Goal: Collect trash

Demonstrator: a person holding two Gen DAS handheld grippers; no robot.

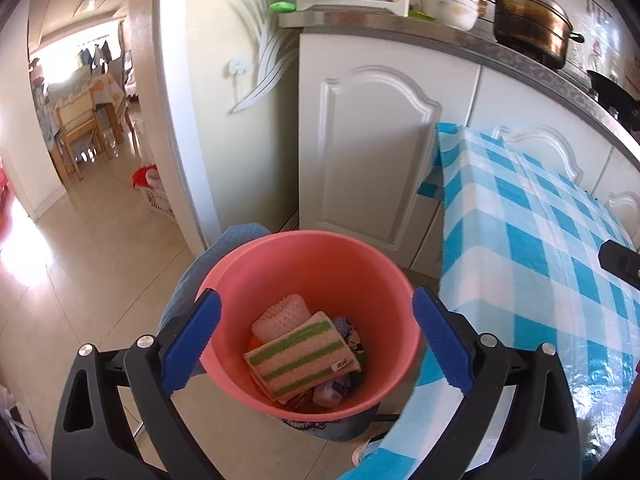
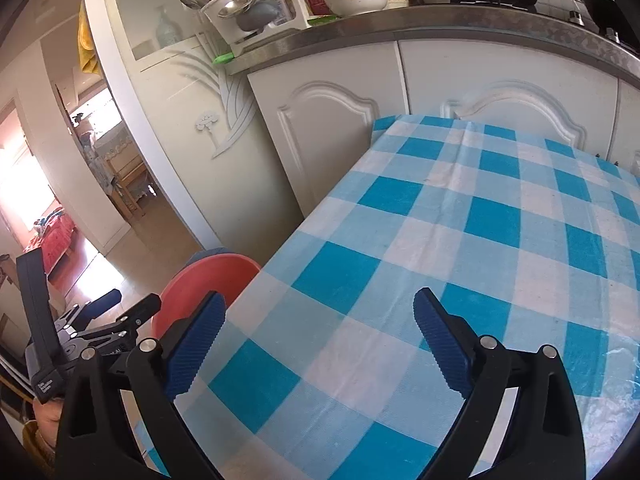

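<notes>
Pink bucket (image 1: 308,320) below left tool (image 1: 316,344), spread.

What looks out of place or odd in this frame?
Little stands out. The pink bin stands upright with a striped cloth and scraps inside, nothing spilled. The tablecloth shows a crease. Both hand-held grippers, left and right, are open and hold nothing.

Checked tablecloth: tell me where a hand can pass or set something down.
The checked tablecloth lies bare from the right gripper back to the white cabinet doors. Crowded: the pink bucket under the left gripper, filled with the striped cloth, and the countertop.
</notes>
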